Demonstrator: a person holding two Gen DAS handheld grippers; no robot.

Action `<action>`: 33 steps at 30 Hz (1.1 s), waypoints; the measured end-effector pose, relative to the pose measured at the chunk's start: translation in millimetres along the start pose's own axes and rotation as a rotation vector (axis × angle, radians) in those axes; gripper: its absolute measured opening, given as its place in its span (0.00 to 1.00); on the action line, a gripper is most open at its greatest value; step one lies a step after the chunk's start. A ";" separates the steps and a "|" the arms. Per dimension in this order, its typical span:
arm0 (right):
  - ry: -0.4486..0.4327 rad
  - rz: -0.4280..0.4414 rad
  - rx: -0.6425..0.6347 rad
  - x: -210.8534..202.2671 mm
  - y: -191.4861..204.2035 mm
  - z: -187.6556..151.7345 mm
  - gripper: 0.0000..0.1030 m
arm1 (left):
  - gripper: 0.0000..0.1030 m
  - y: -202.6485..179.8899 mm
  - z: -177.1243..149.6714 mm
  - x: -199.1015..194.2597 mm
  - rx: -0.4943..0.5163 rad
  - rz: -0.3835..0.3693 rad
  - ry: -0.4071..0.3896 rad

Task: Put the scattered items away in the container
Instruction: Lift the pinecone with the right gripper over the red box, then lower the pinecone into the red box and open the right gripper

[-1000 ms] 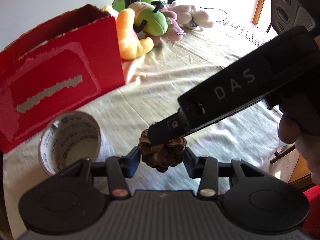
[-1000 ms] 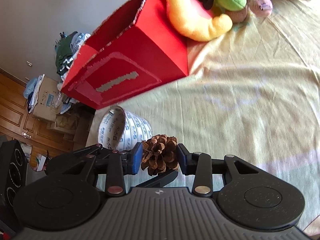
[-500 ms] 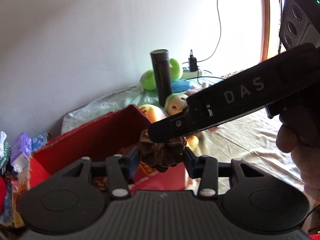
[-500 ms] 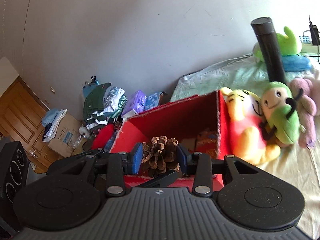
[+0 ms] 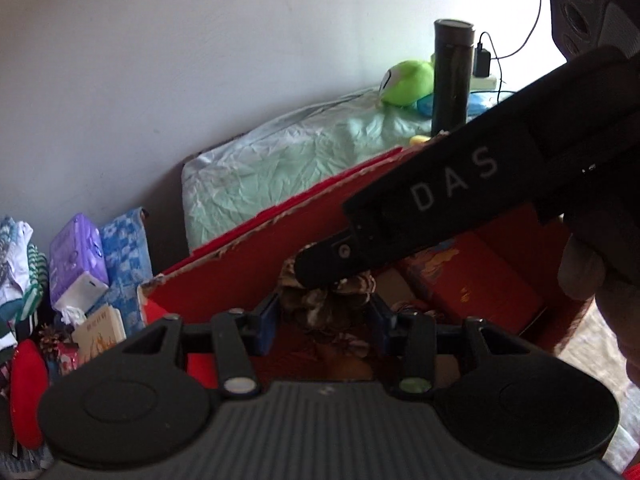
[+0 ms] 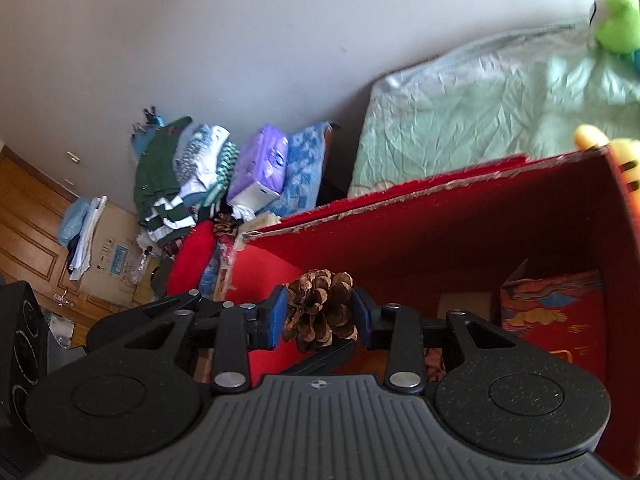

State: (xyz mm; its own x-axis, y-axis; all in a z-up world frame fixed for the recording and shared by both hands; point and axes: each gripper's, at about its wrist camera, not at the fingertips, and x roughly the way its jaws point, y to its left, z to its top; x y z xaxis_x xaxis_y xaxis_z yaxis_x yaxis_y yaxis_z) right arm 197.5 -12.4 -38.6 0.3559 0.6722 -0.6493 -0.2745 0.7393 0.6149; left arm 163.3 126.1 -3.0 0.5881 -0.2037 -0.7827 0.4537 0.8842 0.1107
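Both grippers hold one brown pine cone (image 6: 320, 308) over the open red cardboard box (image 6: 460, 232). In the right wrist view my right gripper (image 6: 319, 316) is shut on the cone, blue pads against its sides. In the left wrist view my left gripper (image 5: 322, 318) is shut on the same pine cone (image 5: 320, 304), partly hidden by the right gripper's black body (image 5: 460, 192) crossing above it. The box (image 5: 248, 272) holds red printed packets (image 5: 472, 280) and small items on its floor.
A black flask (image 5: 452, 76) and a green plush (image 5: 408, 82) stand behind the box on the pale green sheet (image 5: 300, 160). A yellow plush (image 6: 616, 148) leans on the box's right wall. Clothes and a purple tissue pack (image 6: 260, 168) are piled left, beyond the bed.
Both grippers carried the pine cone up from the bed sheet and across to the red box. It now hangs over the box's open inside. The tape roll has left view.
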 end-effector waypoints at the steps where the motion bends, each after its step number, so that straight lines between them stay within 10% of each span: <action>1: 0.014 -0.005 0.009 8.0 -1.1 1.4 0.37 | 0.44 5.6 -0.5 7.3 -0.005 -0.003 0.024; 16: 0.169 0.031 0.176 62.7 -33.2 11.2 0.34 | 0.48 23.9 -7.5 68.4 -0.040 0.060 0.261; 33: 0.113 0.088 0.247 53.9 -44.6 12.9 0.36 | 0.48 28.2 -12.5 65.4 -0.095 0.083 0.258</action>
State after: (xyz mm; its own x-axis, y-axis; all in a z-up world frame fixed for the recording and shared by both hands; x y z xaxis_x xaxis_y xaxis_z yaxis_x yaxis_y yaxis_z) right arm 240.4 -9.7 -95.2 0.2343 0.7438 -0.6260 -0.0691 0.6550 0.7524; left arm 206.2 143.0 -58.6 0.4249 -0.0261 -0.9048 0.3389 0.9315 0.1323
